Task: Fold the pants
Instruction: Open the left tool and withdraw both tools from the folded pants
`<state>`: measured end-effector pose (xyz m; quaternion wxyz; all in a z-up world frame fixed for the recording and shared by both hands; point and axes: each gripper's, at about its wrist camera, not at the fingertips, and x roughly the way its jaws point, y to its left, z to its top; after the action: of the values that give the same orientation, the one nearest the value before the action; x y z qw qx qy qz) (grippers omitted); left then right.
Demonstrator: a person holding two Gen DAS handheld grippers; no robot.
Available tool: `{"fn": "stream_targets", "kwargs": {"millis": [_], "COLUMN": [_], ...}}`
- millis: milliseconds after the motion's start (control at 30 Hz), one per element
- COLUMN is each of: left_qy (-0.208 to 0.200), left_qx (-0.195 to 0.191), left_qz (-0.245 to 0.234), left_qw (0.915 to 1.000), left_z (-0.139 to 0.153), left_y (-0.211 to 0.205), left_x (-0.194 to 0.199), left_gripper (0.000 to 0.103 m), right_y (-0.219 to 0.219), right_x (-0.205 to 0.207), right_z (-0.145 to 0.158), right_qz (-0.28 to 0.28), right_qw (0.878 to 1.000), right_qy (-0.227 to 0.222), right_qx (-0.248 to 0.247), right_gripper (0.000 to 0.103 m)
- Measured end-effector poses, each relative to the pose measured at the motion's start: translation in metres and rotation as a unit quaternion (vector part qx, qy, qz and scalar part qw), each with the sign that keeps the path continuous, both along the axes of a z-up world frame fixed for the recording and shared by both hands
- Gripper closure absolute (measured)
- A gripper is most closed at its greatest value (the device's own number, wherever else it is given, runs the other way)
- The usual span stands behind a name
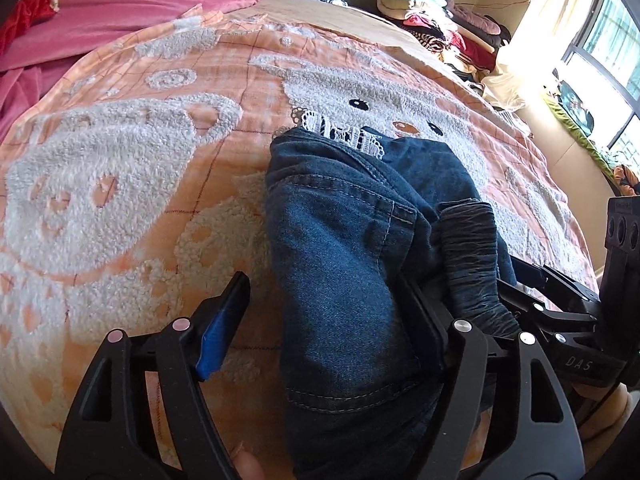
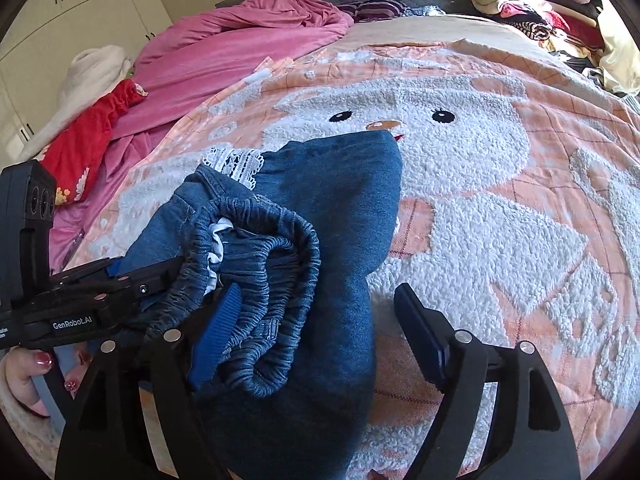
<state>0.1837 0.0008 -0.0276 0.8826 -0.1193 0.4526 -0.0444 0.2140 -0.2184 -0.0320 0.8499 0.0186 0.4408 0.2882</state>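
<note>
The jeans (image 1: 344, 264) lie folded in a bundle on the peach blanket (image 1: 120, 168) covering the bed, lace trim (image 1: 340, 132) poking out at the far end. Both claws stand apart over the near end: the left claw (image 1: 328, 316) straddles the denim without pressing it, and the right claw (image 2: 316, 320) gapes beside the gathered waistband (image 2: 260, 280). A pink quilt (image 2: 224, 52) is heaped far left.

Our matt denim pants (image 2: 328, 208) with lace trim (image 2: 236, 162), on our nubbly, fleecy peach blanket (image 2: 500, 216)
</note>
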Motion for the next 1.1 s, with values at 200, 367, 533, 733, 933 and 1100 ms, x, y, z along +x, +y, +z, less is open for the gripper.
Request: {"fn": "stream_targets", "kwargs": {"millis": [200,367,533,733,933,1100], "left_qy": [-0.005,-0.013,-0.028,-0.044,-0.059,-0.071], "left_qx": [0.009,0.013,0.017,0.025,0.025,0.023], "left_qz": [0.0,0.003,0.004,0.007,0.006,0.006], "left_qw": [1.0,0.9998,0.9995,0.9987,0.9979,0.9972], "left_z": [0.008,0.018,0.031,0.044,0.058,0.069], "left_y": [0.0,0.0,-0.001,-0.002,-0.001,-0.001], "left_x": [-0.005,-0.012,-0.022,-0.038,-0.058,-0.076], "left_gripper": [0.027,0.019,0.01,0.009,0.009,0.009], "right_y": [-0.006,-0.015,-0.023,-0.03,-0.033,-0.036], "right_x": [-0.007,-0.016,-0.027,-0.043,-0.064,-0.082], "right_z": [0.007,0.016,0.028,0.042,0.057,0.066], "right_qz": [-0.013,-0.021,-0.033,-0.041,-0.045,-0.048], "right_qw": [1.0,1.0,0.999,0.998,0.996,0.995], "right_qy": [-0.008,-0.015,-0.03,-0.047,-0.07,-0.084], "right_qx": [-0.01,-0.003,-0.007,-0.008,-0.012,-0.01], "right_gripper": [0.014,0.01,0.007,0.005,0.005,0.005]}}
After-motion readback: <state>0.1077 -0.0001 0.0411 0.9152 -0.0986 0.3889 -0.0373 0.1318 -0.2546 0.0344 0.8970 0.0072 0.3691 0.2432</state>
